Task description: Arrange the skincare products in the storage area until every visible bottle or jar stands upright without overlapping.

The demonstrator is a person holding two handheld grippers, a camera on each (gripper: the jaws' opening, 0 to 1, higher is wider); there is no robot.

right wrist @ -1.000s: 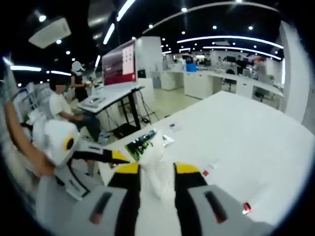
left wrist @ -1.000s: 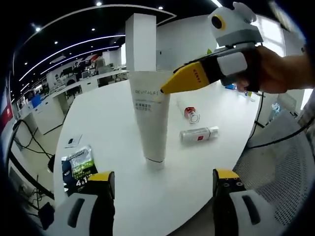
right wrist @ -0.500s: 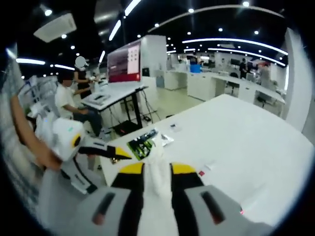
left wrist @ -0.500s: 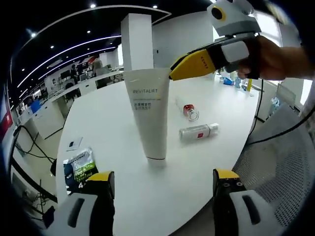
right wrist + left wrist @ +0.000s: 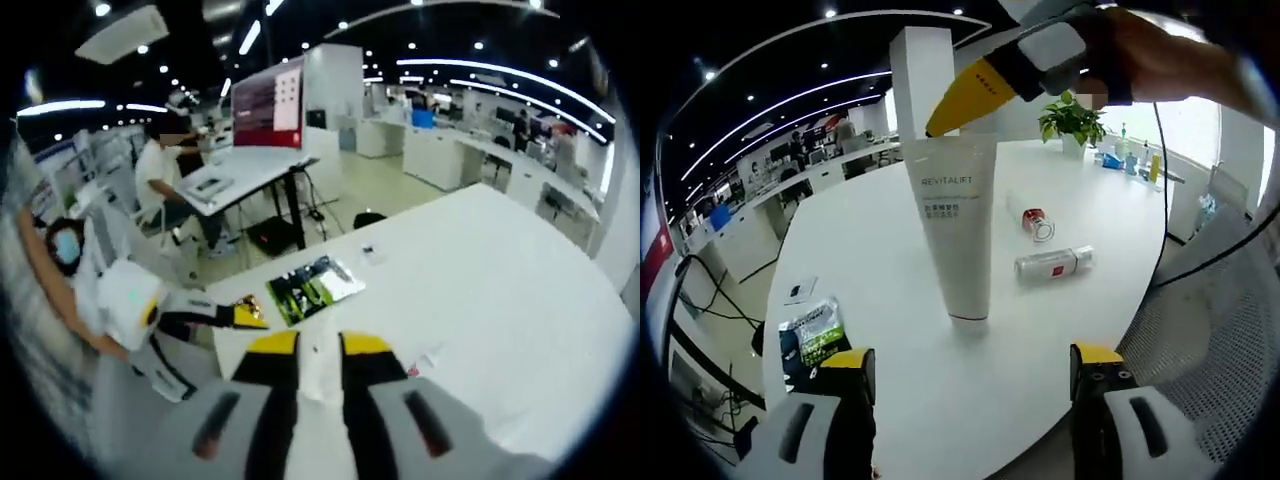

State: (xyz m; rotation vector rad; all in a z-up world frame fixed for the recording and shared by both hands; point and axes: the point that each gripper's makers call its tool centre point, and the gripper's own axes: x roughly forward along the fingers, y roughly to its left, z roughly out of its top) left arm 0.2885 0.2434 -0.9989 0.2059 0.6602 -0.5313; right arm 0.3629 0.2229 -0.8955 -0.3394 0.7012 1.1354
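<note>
A white Revitalift tube (image 5: 955, 230) stands upright on its cap in the middle of the white table (image 5: 860, 230). My right gripper (image 5: 937, 125) reaches in from the upper right, shut on the tube's flat top end. In the right gripper view the tube (image 5: 318, 368) shows as a white strip pinched in my right gripper (image 5: 318, 345). Behind the tube lie a small red-capped bottle (image 5: 1033, 222) and a clear bottle with a red label (image 5: 1052, 263), both on their sides. My left gripper (image 5: 965, 375) hangs open before the tube, near the table's front edge, holding nothing.
A green packet (image 5: 810, 335) and a small card (image 5: 800, 291) lie at the table's left side. The packet (image 5: 315, 283) sits ahead in the right gripper view, with the left gripper (image 5: 245, 318) to its left. A potted plant (image 5: 1072, 120) stands far back. People sit at a desk (image 5: 225, 185).
The right gripper has shifted up and left in the left gripper view while staying on the tube's top. The tube stays standing and the lying bottles have not moved.
</note>
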